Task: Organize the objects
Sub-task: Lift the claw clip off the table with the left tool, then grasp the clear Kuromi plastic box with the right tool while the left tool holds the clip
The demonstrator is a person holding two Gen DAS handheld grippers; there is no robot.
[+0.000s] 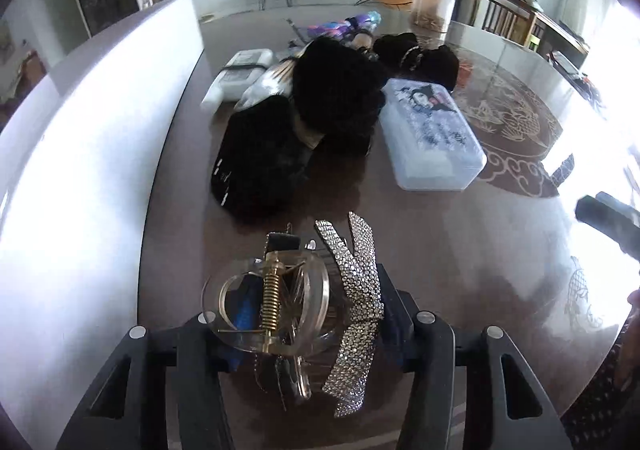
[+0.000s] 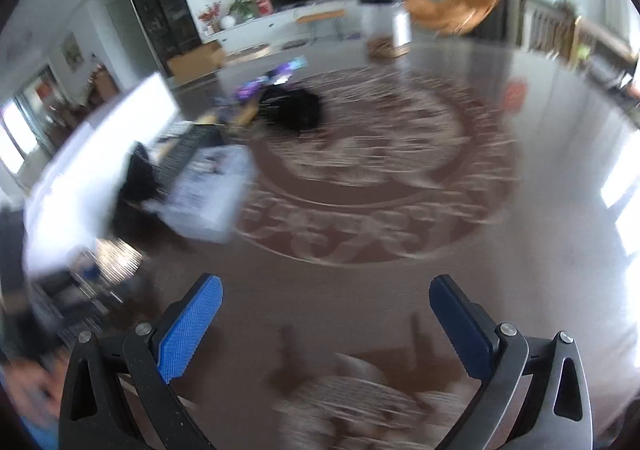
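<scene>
Over on the left, the left gripper (image 1: 304, 314) pinches a clear hair claw (image 1: 266, 300) with a brass spring, and a rhinestone bow clip (image 1: 358, 298) sits pressed against it between the fingers, low over the dark tabletop (image 1: 460, 250). Beyond them lie black furry items (image 1: 332, 98) and a translucent lidded box (image 1: 430, 134). To the right, the right gripper (image 2: 326, 314) hangs spread wide over the patterned surface, holding nothing.
</scene>
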